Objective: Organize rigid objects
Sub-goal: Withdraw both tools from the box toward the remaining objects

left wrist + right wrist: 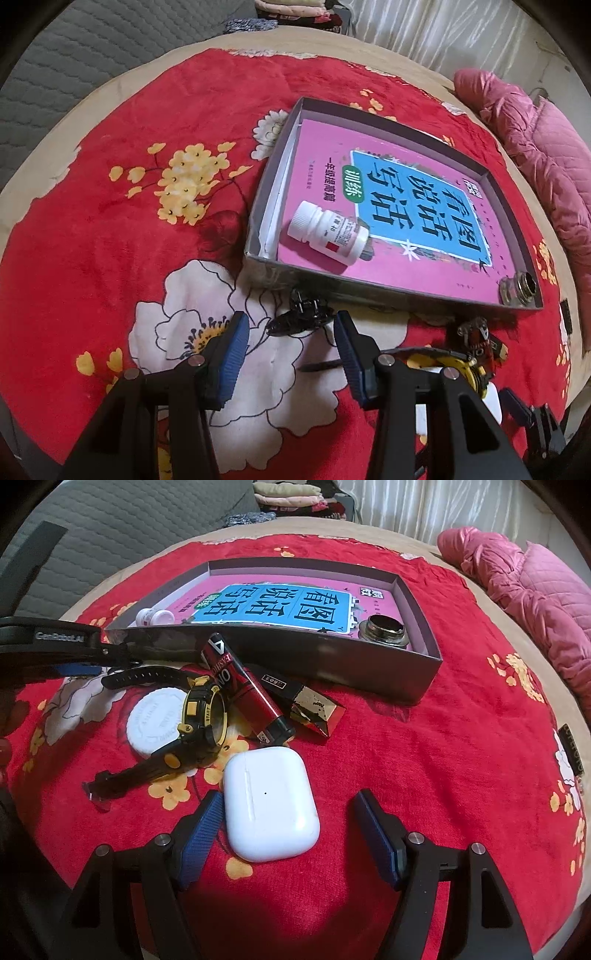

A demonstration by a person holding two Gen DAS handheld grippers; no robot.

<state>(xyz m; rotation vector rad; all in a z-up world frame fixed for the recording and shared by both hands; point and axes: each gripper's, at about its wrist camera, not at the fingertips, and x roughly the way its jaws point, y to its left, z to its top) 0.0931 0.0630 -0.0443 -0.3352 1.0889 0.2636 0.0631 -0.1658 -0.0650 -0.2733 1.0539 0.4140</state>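
A grey shallow box (388,291) (417,602) holds a pink book (325,147) (373,587), a white pill bottle (328,230) (155,617) and a metal jar (519,291) (386,631). My left gripper (291,332) is open above a black hair clip (299,317) just outside the box. My right gripper (286,812) is open around a white earbud case (271,803). Beyond it lie a black-and-yellow watch (201,716), a white round lid (155,723), a red tube (243,690) and a gold-and-black packet (314,709).
A red flowered blanket (110,240) (424,775) covers the bed. A pink quilted jacket (546,155) (535,587) lies at the right. A grey mattress (129,520) and folded clothes (291,494) are behind.
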